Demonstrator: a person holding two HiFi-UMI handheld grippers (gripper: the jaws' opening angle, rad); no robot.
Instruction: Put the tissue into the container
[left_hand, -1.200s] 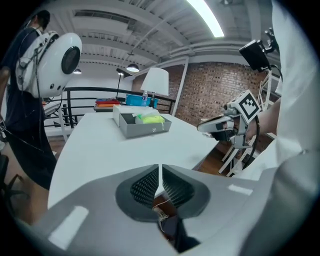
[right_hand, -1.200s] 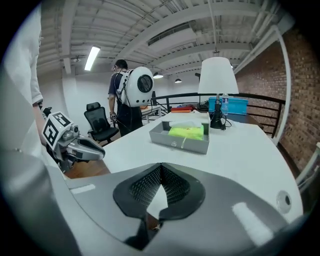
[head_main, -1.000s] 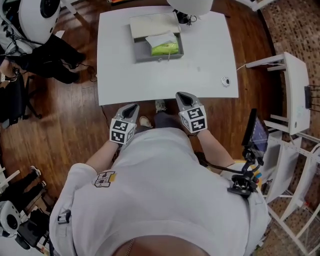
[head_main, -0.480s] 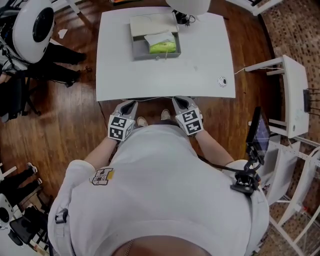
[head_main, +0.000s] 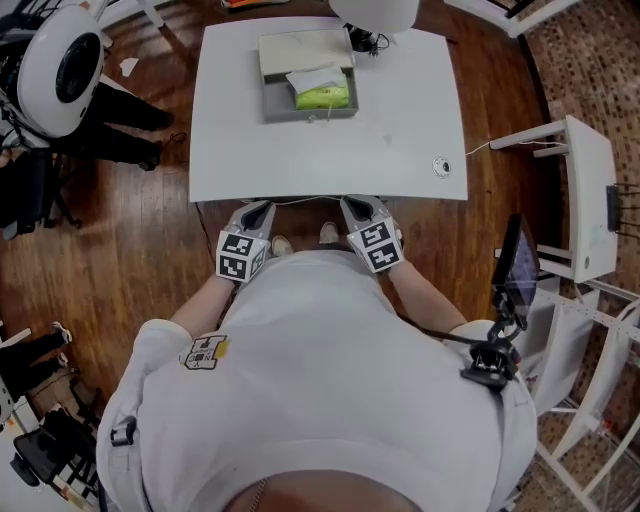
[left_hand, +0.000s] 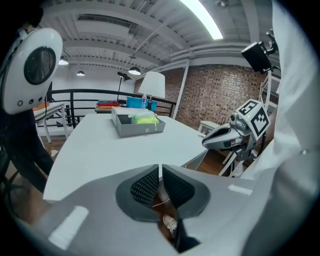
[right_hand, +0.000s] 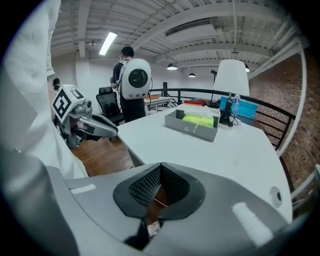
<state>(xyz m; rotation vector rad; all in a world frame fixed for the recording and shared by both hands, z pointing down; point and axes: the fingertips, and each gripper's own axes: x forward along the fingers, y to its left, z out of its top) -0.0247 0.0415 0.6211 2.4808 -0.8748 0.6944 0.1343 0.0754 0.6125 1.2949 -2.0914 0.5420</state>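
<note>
A grey open container (head_main: 272, 104) stands at the far middle of the white table (head_main: 400, 110). Inside it a white tissue (head_main: 318, 77) lies on a green pack (head_main: 325, 97). The container (left_hand: 142, 128) also shows in the left gripper view and the container (right_hand: 190, 128) in the right gripper view. My left gripper (head_main: 264, 206) and right gripper (head_main: 356, 201) hover side by side at the table's near edge, far from the container. Seen along its jaws, the left gripper (left_hand: 159, 167) is shut with nothing in it. The right gripper (right_hand: 161, 166) is shut and empty too.
A white lamp (head_main: 375, 12) stands behind the container, and a small round object (head_main: 441, 166) lies near the table's right edge. To the right are a white stand (head_main: 590, 190) and a mounted screen (head_main: 515, 270). A person in dark clothes (head_main: 125, 125) and a round white shell (head_main: 60, 65) are left.
Both grippers have stayed shut at the table's near edge, with only a slight shift in the view. The dark-clothed person at the left has moved a little.
</note>
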